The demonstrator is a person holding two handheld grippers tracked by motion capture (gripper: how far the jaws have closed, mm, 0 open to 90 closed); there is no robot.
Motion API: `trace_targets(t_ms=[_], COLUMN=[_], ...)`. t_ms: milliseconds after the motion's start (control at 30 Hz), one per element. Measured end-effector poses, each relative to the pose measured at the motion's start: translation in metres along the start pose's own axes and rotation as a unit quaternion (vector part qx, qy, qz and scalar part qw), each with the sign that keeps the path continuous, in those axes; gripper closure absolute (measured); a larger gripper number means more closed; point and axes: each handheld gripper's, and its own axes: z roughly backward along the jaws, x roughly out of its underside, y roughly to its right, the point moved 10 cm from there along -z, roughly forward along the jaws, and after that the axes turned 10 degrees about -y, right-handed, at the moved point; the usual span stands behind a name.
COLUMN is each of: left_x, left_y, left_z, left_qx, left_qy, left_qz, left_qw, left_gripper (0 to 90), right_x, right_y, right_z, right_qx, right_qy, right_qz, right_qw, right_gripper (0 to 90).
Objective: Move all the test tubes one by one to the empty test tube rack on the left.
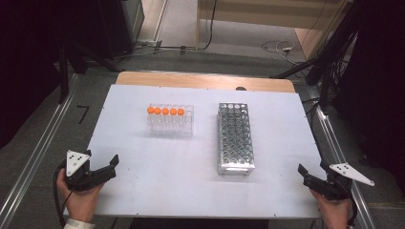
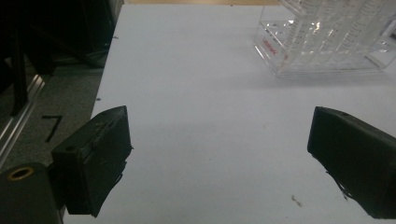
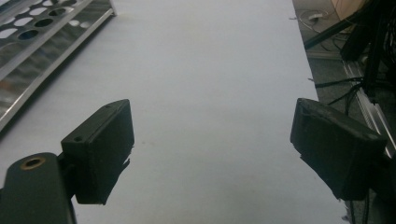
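Both claws rest released at the bottom of the high view: the left gripper (image 1: 109, 168) at lower left and the right gripper (image 1: 308, 179) at lower right, each with its jaws spread wide and nothing between them, well apart from the racks. In the left gripper view the jaws frame bare white table (image 2: 201, 93), with the clear plastic rack (image 2: 322, 39) at the upper right of the frame. That rack sits left of centre in the high view (image 1: 170, 125) and carries five tubes with orange caps (image 1: 165, 111) in its back row. These tubes look light, stiff and smooth, likely slippery and breakable if squeezed hard, so the best hold is probably just under or around a cap, lifting straight up. Right of it stands the metal rack (image 1: 235, 138), long, with many holes, none visibly filled; its corner shows at the upper left of the right gripper view (image 3: 42, 32). A small red label shows on the clear rack's side in the left gripper view, too blurred to read. A dark "7" (image 2: 52, 127) is marked on the floor at the left.
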Motion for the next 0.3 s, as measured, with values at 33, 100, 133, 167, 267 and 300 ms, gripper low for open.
trace_targets(t_ms=[33,100,133,167,267,300], left_x=[0.001,0.002,0.003,0.004,0.007,0.007], left_y=[-0.001,-0.002,-0.003,-0.003,-0.004,-0.004], left_z=[-0.001,-0.003,-0.004,-0.005,-0.008,-0.009], left_qx=[-0.002,-0.003,-0.004,-0.004,-0.006,-0.008], left_qy=[-0.003,-0.007,-0.01,-0.012,-0.024,-0.025], left_qz=[0.0,0.0,-0.001,0.001,0.003,0.001], left_qw=[1.0,1.0,0.9999,0.9999,0.9997,0.9997], left_gripper=[6.5,6.5,6.5,6.5,6.5,6.5], right_x=[0.001,0.004,0.006,0.007,0.011,0.012], right_y=[0.002,0.004,0.006,0.007,0.011,0.012], right_z=[-0.001,-0.003,-0.004,-0.005,-0.009,-0.009], right_qx=[0.002,0.004,0.008,0.014,0.014,0.017], right_qy=[0.0,-0.005,-0.008,-0.012,-0.021,-0.021], right_qz=[-0.001,-0.004,-0.003,-0.001,-0.006,-0.008], right_qw=[1.0,1.0,0.9999,0.9998,0.9997,0.9996], right_gripper=[12.1,12.1,12.1,12.1,12.1,12.1])
